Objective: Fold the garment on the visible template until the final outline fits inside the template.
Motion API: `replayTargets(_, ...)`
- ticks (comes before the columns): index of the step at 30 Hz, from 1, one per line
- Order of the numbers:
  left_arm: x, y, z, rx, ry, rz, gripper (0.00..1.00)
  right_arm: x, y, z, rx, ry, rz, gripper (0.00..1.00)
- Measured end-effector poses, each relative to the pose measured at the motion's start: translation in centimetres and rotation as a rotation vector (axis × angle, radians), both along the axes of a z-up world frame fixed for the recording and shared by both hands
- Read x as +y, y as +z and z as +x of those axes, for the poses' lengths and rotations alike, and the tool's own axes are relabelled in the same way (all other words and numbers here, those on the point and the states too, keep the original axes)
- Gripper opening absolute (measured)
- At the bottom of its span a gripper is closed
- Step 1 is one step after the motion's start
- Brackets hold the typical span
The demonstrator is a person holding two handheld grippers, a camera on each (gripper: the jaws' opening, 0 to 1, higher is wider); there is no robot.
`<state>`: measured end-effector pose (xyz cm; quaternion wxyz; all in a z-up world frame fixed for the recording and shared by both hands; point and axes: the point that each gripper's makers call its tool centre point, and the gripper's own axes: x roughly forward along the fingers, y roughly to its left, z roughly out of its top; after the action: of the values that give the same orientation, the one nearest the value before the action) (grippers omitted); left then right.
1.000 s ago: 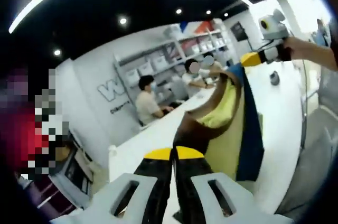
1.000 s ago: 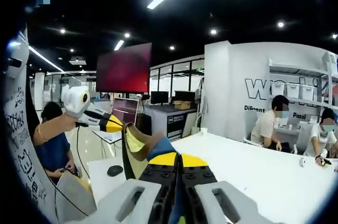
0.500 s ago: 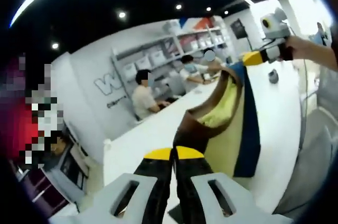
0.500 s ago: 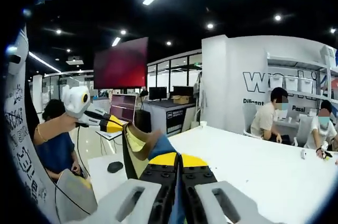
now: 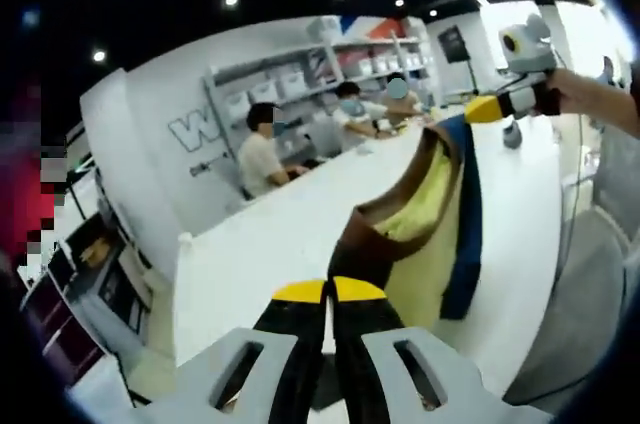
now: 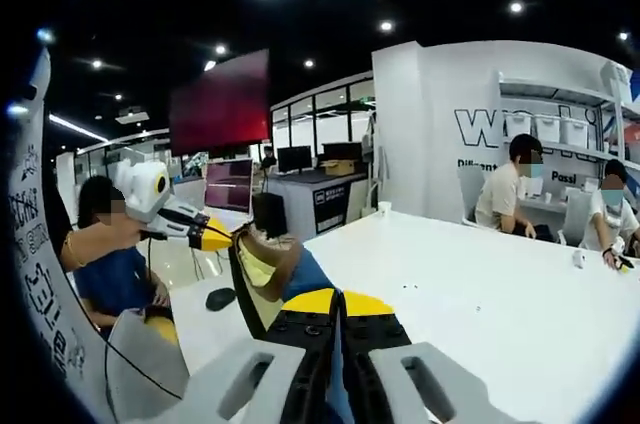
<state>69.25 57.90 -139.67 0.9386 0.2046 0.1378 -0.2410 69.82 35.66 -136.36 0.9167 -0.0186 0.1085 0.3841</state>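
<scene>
— Since it sags between the two grips, how will the garment [image 5: 425,209] handle?
— Soft, light and limp, I'd judge; brown, yellow and blue cloth hangs stretched in the air above the white table [image 5: 270,244]. Corners or the hem are the places to hold. The left gripper [image 5: 329,292] is clamped on one end, the right gripper [image 6: 340,302] on the other.
— What's unclear?
— I can't make out a template, and the garment's lower edge is cut off.

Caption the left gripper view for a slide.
Both grippers, left and right, hold a brown, yellow and blue garment stretched above the white table.
</scene>
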Motion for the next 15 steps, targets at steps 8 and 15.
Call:
replayTargets(8, 0.4, -1.2, 0.4, 0.024, 0.005, -0.013, 0.0, 0.1, -1.3, 0.2, 0.024, -0.002, -0.008, 0.0)
replayTargets(15, -0.2, 0.0, 3.4, -0.004, -0.019, 0.012, 0.0, -0.2, -0.7, 3.6, 0.002, -0.038, 0.004, 0.0)
